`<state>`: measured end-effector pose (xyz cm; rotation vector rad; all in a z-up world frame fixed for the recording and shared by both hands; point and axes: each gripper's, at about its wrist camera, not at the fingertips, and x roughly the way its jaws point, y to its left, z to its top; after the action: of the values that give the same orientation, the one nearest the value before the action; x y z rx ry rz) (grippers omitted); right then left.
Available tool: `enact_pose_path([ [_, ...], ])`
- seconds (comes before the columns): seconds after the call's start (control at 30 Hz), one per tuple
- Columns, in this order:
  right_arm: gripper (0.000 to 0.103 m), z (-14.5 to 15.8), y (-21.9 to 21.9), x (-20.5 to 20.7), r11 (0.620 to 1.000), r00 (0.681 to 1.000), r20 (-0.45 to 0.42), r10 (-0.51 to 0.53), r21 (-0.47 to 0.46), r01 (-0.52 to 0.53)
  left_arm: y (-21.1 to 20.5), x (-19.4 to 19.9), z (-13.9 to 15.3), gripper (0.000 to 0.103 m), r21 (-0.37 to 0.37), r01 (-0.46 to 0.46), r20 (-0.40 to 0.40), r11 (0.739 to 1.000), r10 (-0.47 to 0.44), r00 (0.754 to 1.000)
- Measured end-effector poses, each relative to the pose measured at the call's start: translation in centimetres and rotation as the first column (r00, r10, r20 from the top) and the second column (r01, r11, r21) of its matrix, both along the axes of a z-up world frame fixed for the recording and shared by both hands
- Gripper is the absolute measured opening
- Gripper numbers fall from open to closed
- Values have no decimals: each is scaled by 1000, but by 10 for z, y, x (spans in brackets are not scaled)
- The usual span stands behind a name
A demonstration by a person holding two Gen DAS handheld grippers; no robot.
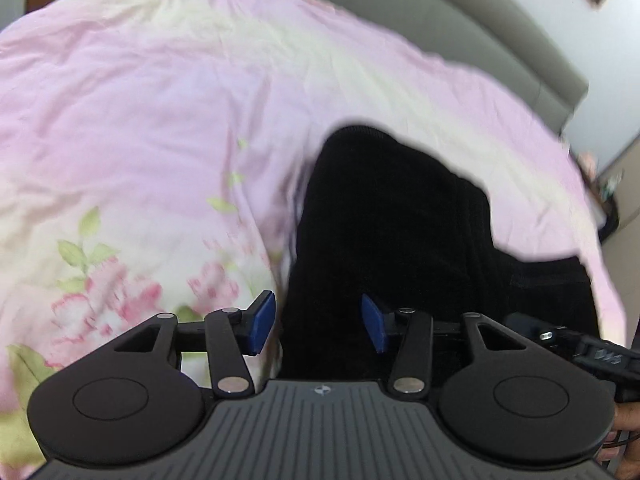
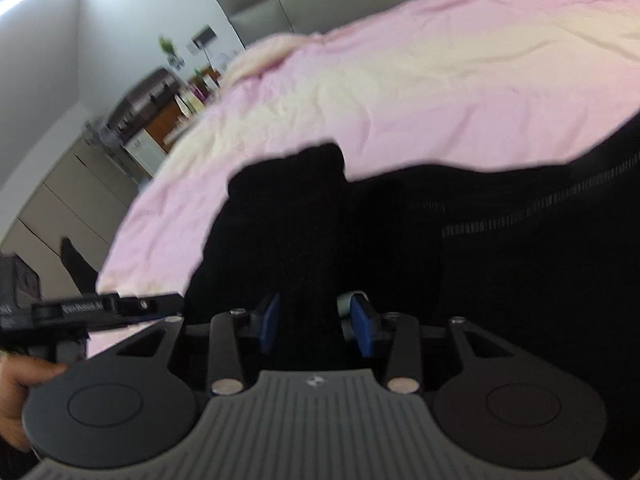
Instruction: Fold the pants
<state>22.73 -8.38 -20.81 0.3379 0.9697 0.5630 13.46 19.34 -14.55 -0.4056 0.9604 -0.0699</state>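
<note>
Two tongs — left tongs [image 1: 319, 322], right tongs [image 2: 316, 322] — each clamped on one black pants [image 1: 384, 216].

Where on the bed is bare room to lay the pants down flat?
Bare pink quilt stretches left of the black pants, up toward the grey headboard; the right wrist view shows the same open stretch beyond them. Crowded: near edge, where both tools work the fabric.

Black hand-held gripper [image 1: 319, 322], blue pads [image 1: 264, 322], ribbed grey housing
</note>
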Motion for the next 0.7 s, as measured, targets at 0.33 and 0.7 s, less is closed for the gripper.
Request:
enact_pose_path([
  [0.33, 51, 40, -65, -41, 988, 970, 237, 56, -156, -19, -21, -17, 27, 65, 167, -71, 53, 983, 63, 997],
  [0.7, 59, 40, -246, -80, 824, 822, 139, -552, -57, 563, -141, 20, 48, 85, 302, 130, 108, 944, -170, 979],
])
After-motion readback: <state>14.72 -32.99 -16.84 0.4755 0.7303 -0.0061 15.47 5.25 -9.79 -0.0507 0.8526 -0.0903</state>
